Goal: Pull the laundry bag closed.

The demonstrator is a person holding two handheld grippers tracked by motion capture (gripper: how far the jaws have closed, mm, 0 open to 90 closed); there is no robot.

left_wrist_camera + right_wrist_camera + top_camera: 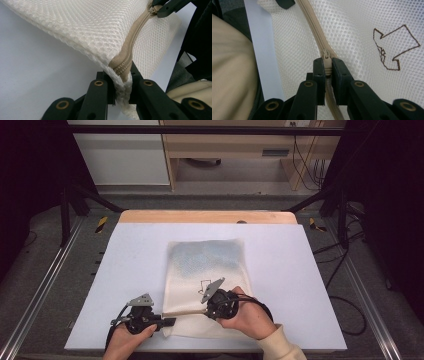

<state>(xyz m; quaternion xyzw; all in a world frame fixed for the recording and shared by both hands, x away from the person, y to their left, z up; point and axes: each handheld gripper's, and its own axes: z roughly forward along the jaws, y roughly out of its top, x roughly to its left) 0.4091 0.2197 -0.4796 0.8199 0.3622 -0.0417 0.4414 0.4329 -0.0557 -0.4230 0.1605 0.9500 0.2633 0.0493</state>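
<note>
1. Mesh, cream-white: a flat rectangular zippered laundry bag (205,280) lies on the pale lavender table top (135,260) in the high view, its far half showing a blue-grey tint through the netting; what is inside cannot be told. Left gripper (170,322) sits at the bag's near left corner; right gripper (209,306) sits over the near edge, with the beige zipper (182,312) stretched between them. A wooden strip edges the far side of the table; grey floor, black frame posts and a light wood cabinet lie beyond.

2. Left gripper view: the jaws are clamped on the bag corner (122,82) at the zipper's closed end (122,67). The other gripper's black tip meets the zipper's slider (152,10) farther off.

3. Right gripper view: the jaws are pressed together on the zipper pull (326,65). A brown stitched outline motif (393,47) marks the mesh beside it. A beige sleeve (232,75) lies at left.
</note>
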